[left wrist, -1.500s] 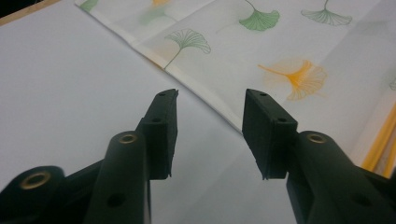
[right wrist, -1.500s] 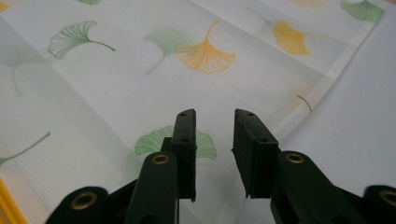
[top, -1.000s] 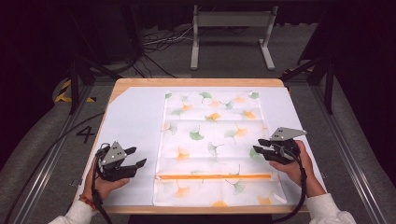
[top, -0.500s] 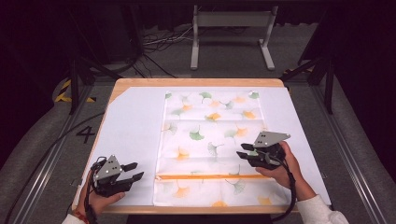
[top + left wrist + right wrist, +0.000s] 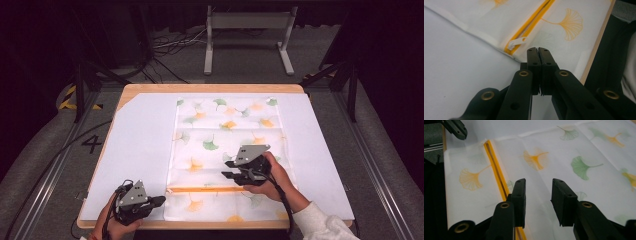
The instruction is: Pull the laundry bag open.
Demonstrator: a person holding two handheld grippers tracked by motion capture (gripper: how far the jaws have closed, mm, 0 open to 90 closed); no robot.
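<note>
**Two grippers at the zip bag**

Left gripper (image 5: 538, 50) has just been closing; jaws now pressed together on nothing, just short of the zip pull (image 5: 517, 43). Right gripper (image 5: 538, 185) hovers part-open, empty, over the bag (image 5: 227, 140) lying flat mid-table, beside its yellow zip (image 5: 205, 189).

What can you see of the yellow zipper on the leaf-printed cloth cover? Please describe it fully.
The zipper is a narrow orange-yellow band running straight across the cloth cover near its front edge. It looks closed along its length. Its white pull tab lies flat at the left end, at the cover's edge. The left claw, jaws shut with nothing between them, points at that end, close to the tab but apart from it. The right claw is open above the cover, next to the band.
</note>
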